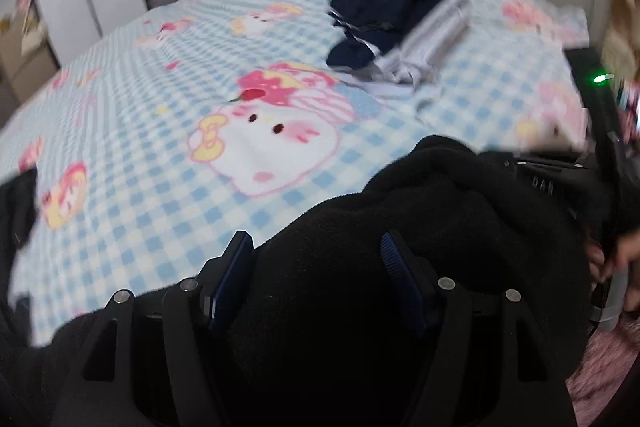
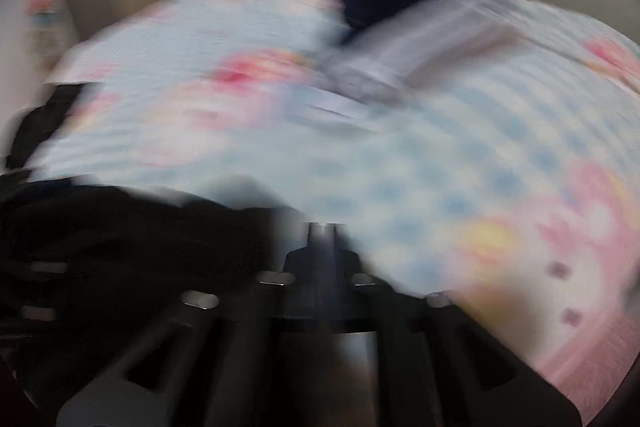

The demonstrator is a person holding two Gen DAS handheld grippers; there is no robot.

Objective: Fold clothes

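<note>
The black fleece (image 1: pixel 420 227) is bunched right between the left gripper (image 1: pixel 316 251)'s wide-apart fingers, while the right gripper (image 2: pixel 323 227) is pinched together, empty, fleece off to its left.

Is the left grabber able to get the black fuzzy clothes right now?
Probably yes. The left gripper stands open, and the black fleece garment is bunched up right between its fingers, with nothing in the way. It only has to squeeze.
</note>
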